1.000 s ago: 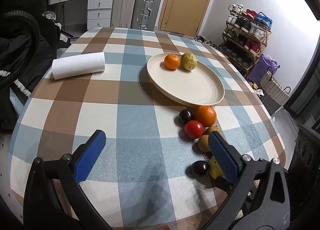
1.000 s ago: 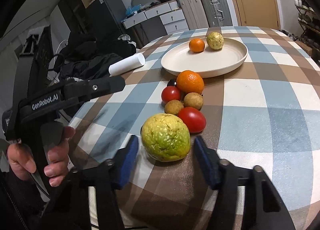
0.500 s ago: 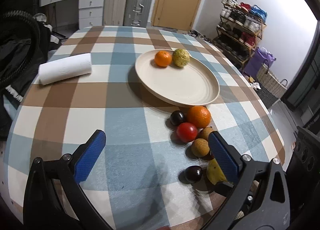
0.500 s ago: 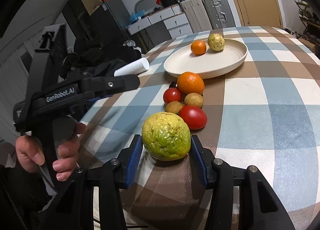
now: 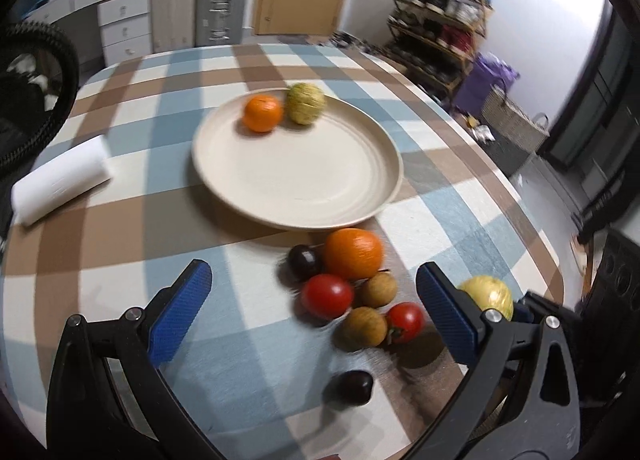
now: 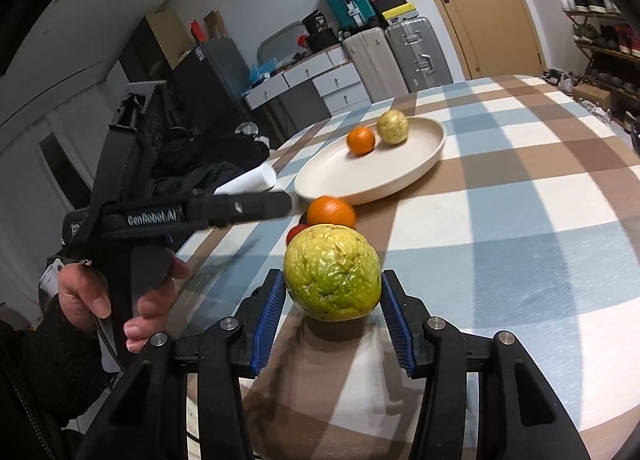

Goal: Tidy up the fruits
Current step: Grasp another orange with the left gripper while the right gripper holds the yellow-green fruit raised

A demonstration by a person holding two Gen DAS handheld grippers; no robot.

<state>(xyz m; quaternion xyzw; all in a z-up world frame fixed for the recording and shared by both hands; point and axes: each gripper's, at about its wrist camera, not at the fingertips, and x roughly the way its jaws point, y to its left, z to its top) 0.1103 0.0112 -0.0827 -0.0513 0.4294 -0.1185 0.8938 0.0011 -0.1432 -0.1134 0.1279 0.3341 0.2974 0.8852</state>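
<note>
Right gripper (image 6: 332, 300) clamping one guava (image 6: 332, 272), two fruits on plate (image 5: 304, 196)

A round table under a blue, brown and white checked cloth (image 5: 120, 196) carries a wide cream plate (image 5: 304, 196) and a white paper roll (image 5: 60, 180) lying on its side. Directly on the cloth beside the plate's rim cluster a large orange (image 5: 352, 254), two red tomatoes (image 5: 327, 296), two tan round fruits (image 5: 378, 290) and two dark plums (image 5: 303, 260).

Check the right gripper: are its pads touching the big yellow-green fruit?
Touching. In the right wrist view, both blue pads of the right gripper press against the sides of the yellow-green fruit, with no gap visible on either side.
</note>
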